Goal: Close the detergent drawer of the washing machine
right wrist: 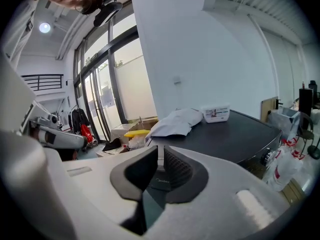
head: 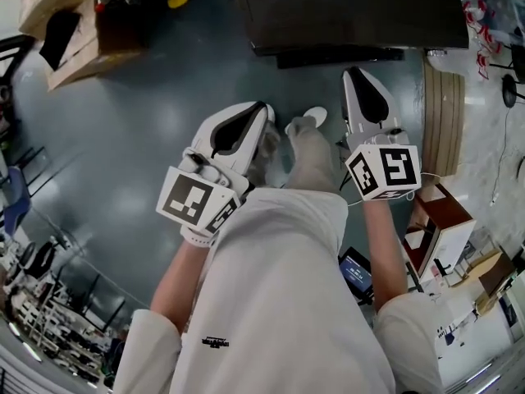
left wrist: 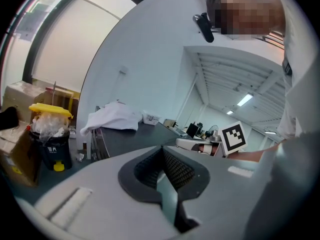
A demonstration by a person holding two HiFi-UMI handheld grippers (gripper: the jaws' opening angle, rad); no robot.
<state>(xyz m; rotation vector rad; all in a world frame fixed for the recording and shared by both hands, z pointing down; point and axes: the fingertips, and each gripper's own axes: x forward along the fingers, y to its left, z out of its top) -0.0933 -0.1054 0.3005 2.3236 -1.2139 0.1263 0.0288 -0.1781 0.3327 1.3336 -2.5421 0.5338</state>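
The washing machine (head: pixel 353 11) is the dark-topped block at the top of the head view; its detergent drawer does not show in any view. My left gripper (head: pixel 261 113) hangs shut and empty over the grey floor, in front of the person's knees. My right gripper (head: pixel 355 79) is also shut and empty, its tips close to the machine's front edge. In the left gripper view the machine's dark top (left wrist: pixel 130 136) lies beyond the left gripper (left wrist: pixel 161 153). Past the right gripper (right wrist: pixel 161 156), the right gripper view shows that same top (right wrist: pixel 235 134) carrying a white cloth (right wrist: pixel 175 121) and a small tub (right wrist: pixel 215 113).
Cardboard boxes (head: pixel 74 31) stand at the far left. A yellow-lidded bin (left wrist: pixel 50 129) sits left of the machine. A stack of wooden boards (head: pixel 445 113) and an open box (head: pixel 443 220) are on the right. The person's legs (head: pixel 287 286) fill the lower middle.
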